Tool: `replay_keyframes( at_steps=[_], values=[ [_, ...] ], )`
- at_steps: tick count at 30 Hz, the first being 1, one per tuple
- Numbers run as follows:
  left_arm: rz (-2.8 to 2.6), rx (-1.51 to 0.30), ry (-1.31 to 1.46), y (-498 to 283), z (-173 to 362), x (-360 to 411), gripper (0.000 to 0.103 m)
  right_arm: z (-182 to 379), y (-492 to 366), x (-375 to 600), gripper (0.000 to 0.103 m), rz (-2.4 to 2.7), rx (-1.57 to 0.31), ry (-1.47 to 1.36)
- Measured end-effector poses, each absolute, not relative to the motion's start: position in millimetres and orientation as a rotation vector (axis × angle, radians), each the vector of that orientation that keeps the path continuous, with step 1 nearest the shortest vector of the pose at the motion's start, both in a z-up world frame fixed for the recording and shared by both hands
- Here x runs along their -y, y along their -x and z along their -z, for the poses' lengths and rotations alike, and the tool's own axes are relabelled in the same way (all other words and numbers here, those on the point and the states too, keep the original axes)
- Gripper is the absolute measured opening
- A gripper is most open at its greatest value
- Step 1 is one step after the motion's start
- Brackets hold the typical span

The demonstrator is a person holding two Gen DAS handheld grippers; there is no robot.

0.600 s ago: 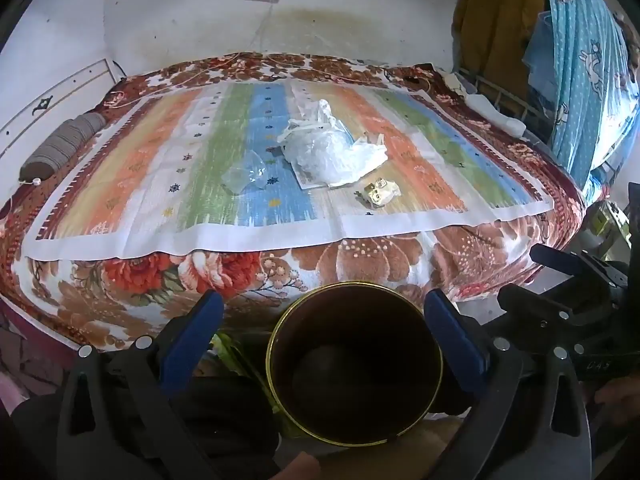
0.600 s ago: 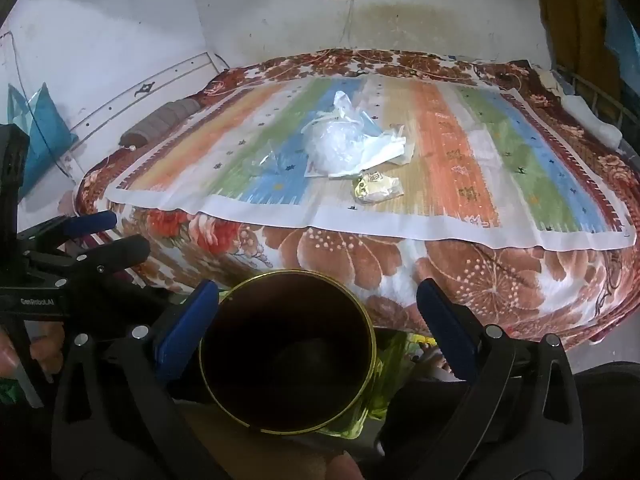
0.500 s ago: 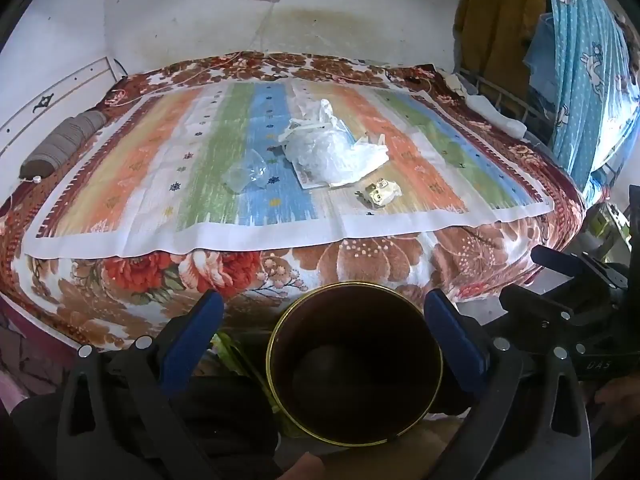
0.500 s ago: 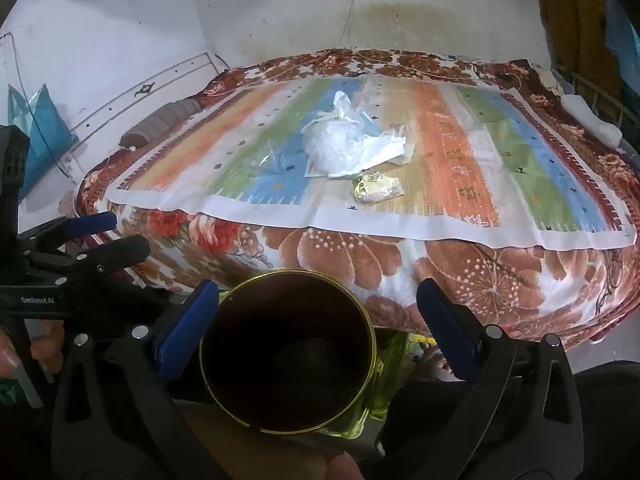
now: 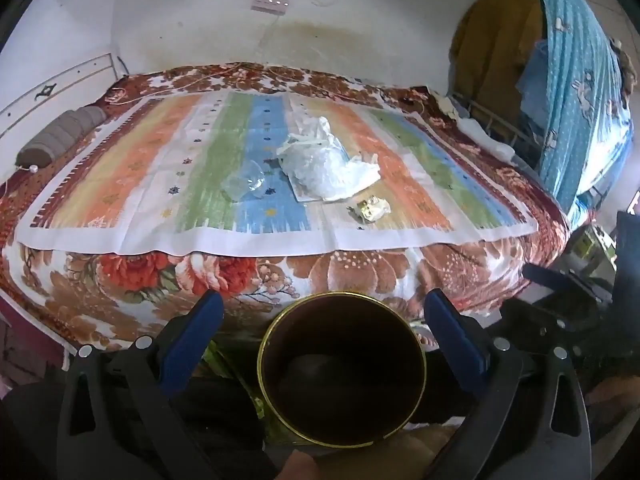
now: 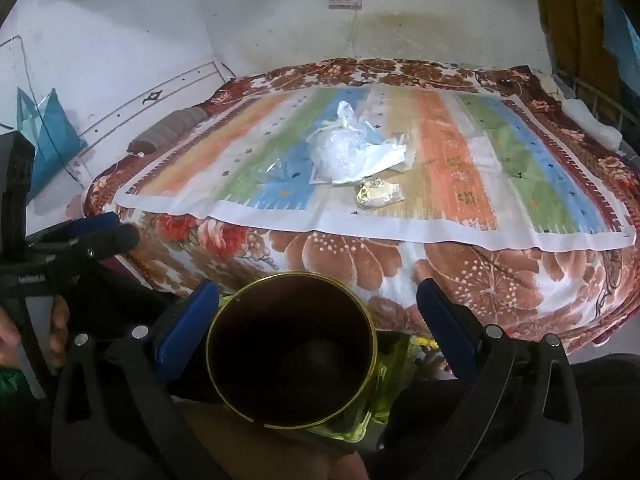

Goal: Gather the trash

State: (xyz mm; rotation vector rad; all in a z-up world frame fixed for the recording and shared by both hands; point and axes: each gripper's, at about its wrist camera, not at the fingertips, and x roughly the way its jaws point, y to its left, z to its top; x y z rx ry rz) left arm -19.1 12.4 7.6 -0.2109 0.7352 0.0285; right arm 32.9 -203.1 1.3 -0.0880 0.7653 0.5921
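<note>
A crumpled white plastic bag (image 5: 326, 164) (image 6: 352, 156) lies mid-bed on a striped mat (image 5: 132, 184) (image 6: 460, 168). A clear plastic wrapper (image 5: 245, 184) (image 6: 276, 170) lies left of it. A small gold and white wrapper (image 5: 370, 209) (image 6: 378, 194) lies in front of it. A dark round bin with a gold rim (image 5: 341, 372) (image 6: 291, 350) stands below the bed edge, between the fingers in both views. My left gripper (image 5: 322, 312) and right gripper (image 6: 318, 300) are open and empty, well short of the trash.
The bed has a floral blanket (image 5: 360, 268) (image 6: 480, 276). A grey bolster (image 5: 60, 136) (image 6: 168, 132) lies at its left. A blue curtain (image 5: 580, 80) hangs right. The other gripper shows at the edge of each view, right gripper (image 5: 568, 292) and left gripper (image 6: 76, 244).
</note>
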Motion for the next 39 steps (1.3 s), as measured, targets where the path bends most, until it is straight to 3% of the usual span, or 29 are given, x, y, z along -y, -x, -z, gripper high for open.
replay_keyframes(
  at_steps=[39],
  values=[
    [-0.024, -0.790, 0.225, 8, -5, -14, 0.097, 3, -34, 201, 0.094, -0.613, -0.778, 0.099]
  ],
)
